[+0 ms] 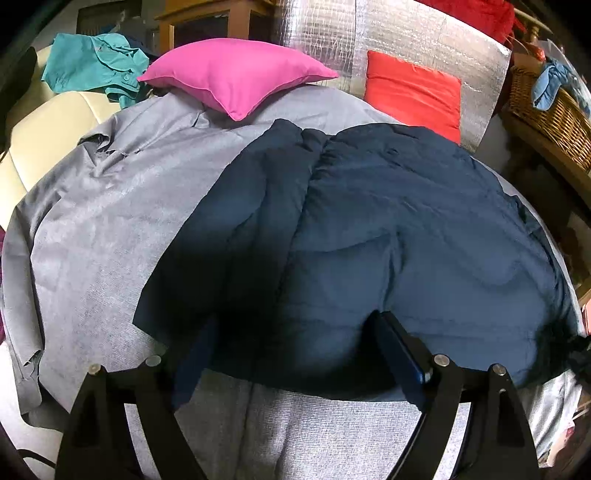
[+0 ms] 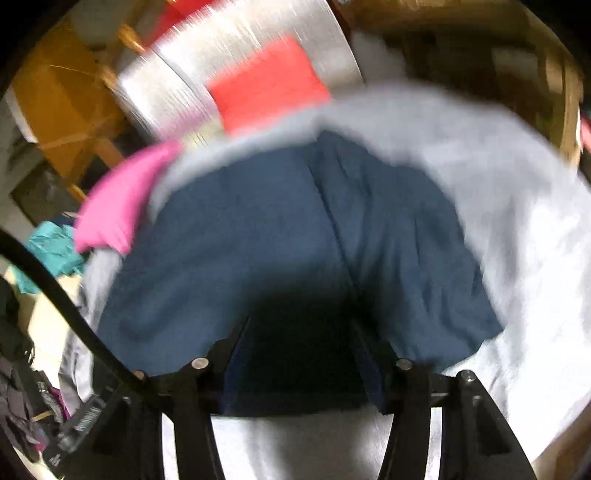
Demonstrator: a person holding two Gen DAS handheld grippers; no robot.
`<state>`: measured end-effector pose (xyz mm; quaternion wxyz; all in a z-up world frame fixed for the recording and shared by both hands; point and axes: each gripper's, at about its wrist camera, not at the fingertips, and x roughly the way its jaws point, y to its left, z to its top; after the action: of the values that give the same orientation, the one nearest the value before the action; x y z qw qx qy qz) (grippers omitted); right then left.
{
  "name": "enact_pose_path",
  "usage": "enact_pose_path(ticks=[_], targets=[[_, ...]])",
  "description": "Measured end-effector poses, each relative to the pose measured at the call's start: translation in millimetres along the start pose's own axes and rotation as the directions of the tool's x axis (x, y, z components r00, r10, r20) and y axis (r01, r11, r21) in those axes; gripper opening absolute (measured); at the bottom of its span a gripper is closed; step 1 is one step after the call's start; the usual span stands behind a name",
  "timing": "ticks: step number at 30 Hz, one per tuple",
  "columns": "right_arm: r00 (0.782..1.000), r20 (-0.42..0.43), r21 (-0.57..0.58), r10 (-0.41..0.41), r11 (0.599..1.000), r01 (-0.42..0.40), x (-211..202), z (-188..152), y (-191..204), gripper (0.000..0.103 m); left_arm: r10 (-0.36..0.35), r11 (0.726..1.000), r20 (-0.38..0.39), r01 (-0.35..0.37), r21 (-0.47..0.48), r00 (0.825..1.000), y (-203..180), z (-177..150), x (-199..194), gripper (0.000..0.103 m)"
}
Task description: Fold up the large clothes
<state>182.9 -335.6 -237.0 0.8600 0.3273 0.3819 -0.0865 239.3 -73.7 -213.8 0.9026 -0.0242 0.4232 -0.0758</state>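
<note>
A large navy garment (image 1: 406,221) lies spread flat on a grey sheet (image 1: 92,240), with a seam running down its middle. My left gripper (image 1: 293,325) stands open over the garment's near hem, its fingers (image 1: 399,354) wide apart and the cloth lying flat beneath them in shadow. The right wrist view is blurred. It shows the same navy garment (image 2: 258,221) on the grey sheet (image 2: 517,221). My right gripper (image 2: 299,325) is over the near edge with its jaws apart. The dark cloth under them looks flat, not pinched.
A pink pillow (image 1: 236,74) and a red pillow (image 1: 413,92) lie at the far side against a silver foil mat (image 1: 406,33). A teal garment (image 1: 92,62) sits on a cream chair (image 1: 48,122) at the left. A wicker basket (image 1: 554,118) stands at the right.
</note>
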Motion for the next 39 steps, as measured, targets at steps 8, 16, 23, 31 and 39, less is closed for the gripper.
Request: enact_pose_path(ticks=[8,16,23,31,39], targets=[[1.000,0.015,-0.027,0.005,1.000,-0.004,-6,-7,3,0.062,-0.001,1.000,0.028,0.001,0.007,1.000,0,2,-5,0.088],[0.989,0.148,-0.093,0.025,0.996,-0.012,-35,-7,18,0.062,0.004,1.000,0.106,-0.007,0.028,0.994,-4,4,-20,0.088],[1.000,0.024,-0.093,-0.008,0.996,0.011,-3,-8,24,0.062,0.024,0.998,0.124,-0.031,0.056,0.992,-10,4,-21,0.088],[0.988,0.147,-0.186,-0.042,0.980,0.069,-44,-19,39,0.066,0.055,0.994,0.141,-0.068,0.087,0.989,-11,4,-34,0.088],[0.939,0.326,-0.274,-0.110,0.939,0.206,-131,-32,63,0.086,0.077,0.985,0.235,-0.110,0.132,0.969,-18,16,-120,0.089]])
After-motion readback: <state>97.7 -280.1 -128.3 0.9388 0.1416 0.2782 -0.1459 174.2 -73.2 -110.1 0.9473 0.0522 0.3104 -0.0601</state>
